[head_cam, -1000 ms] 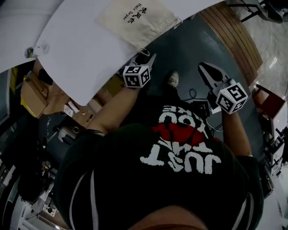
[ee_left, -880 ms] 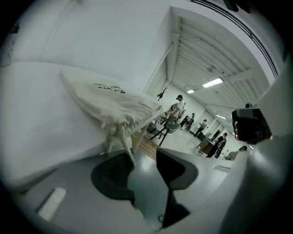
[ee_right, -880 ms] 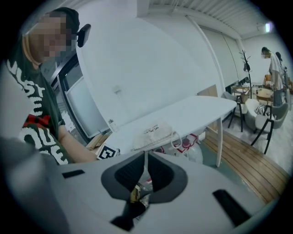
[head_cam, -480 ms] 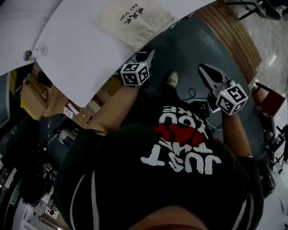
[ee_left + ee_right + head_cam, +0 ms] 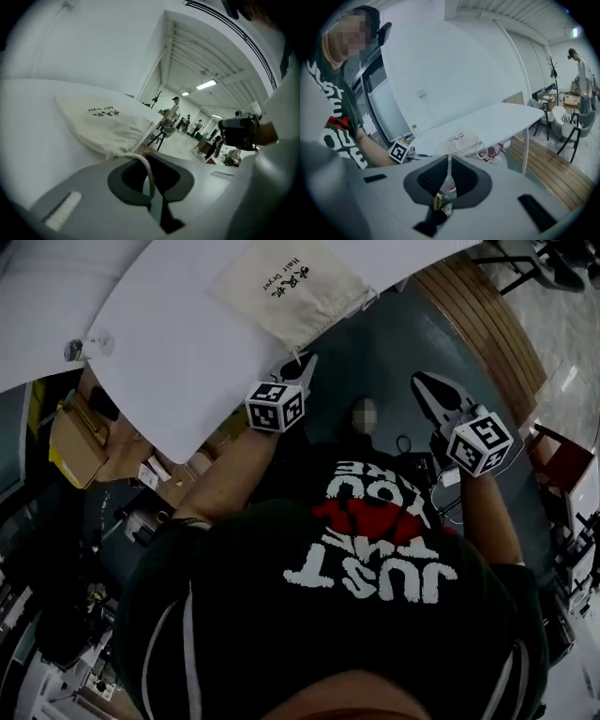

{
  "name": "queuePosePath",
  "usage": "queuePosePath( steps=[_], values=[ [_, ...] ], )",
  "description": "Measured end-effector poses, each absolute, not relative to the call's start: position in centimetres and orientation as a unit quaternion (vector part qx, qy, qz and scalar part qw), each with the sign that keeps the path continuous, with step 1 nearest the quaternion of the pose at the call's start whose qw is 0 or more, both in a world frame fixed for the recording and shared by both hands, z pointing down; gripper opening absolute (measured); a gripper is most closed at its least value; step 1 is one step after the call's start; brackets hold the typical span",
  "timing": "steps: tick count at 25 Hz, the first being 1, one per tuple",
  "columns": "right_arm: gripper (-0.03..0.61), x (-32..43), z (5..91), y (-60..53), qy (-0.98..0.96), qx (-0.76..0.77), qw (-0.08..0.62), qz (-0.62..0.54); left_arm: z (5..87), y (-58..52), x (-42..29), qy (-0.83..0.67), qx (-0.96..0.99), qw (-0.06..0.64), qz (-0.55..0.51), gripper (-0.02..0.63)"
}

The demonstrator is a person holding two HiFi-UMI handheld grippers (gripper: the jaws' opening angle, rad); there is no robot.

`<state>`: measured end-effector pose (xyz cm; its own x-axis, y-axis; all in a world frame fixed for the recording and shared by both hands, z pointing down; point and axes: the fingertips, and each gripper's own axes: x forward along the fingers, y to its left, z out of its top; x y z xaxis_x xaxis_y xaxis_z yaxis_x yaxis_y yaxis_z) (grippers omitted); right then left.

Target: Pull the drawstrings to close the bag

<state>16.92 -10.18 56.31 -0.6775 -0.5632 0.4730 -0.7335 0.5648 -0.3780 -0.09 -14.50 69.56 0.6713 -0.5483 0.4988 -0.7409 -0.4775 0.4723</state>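
While the left tongs (image 5: pixel 303 362), whose jaws have just been closing, stand clenched on a white drawstring (image 5: pixel 146 165) just beside the mouth of the bag (image 5: pixel 291 282), the item catalogues as follows. The cream cloth bag lies flat on the white counter (image 5: pixel 178 362), its puckered mouth toward the person and close to the counter's edge, with the held cord running from that mouth into the tongs. The right tongs (image 5: pixel 427 385) are clenched on nothing, well apart from the bag and out over the floor. A second loop of cord (image 5: pixel 483 150) appears to hang free at the bag's mouth. Hazards, by judgement: nothing steadies the bag, so a pull on one cord alone may drag it off the edge instead of cinching it, and the thin cord may slip from the pads if caught only at their tips. Not legible: the exact pinch point, lost in shadow between the jaws; how far the bag's mouth remains open; and the cords in the head view, where the person's body fills the lower frame.
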Motion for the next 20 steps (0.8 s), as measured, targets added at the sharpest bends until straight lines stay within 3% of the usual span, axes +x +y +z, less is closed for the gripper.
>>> queuePosePath(
  steps=[8,13,20],
  values=[
    [0.014,13.6,62.2,-16.6,-0.871,0.363,0.224,0.245,68.4,-14.0,-2.1,-0.359,0.853,0.336,0.176,0.006],
    [0.105,11.8,68.0,-21.3,-0.853,0.37,0.293,0.221,68.2,-13.8,-2.5,-0.347,0.857,0.333,0.184,0.006],
    [0.12,10.2,72.1,-24.7,-0.847,0.37,0.343,0.168,68.3,-13.7,-3.4,-0.341,0.858,0.334,0.19,0.006]
  ],
)
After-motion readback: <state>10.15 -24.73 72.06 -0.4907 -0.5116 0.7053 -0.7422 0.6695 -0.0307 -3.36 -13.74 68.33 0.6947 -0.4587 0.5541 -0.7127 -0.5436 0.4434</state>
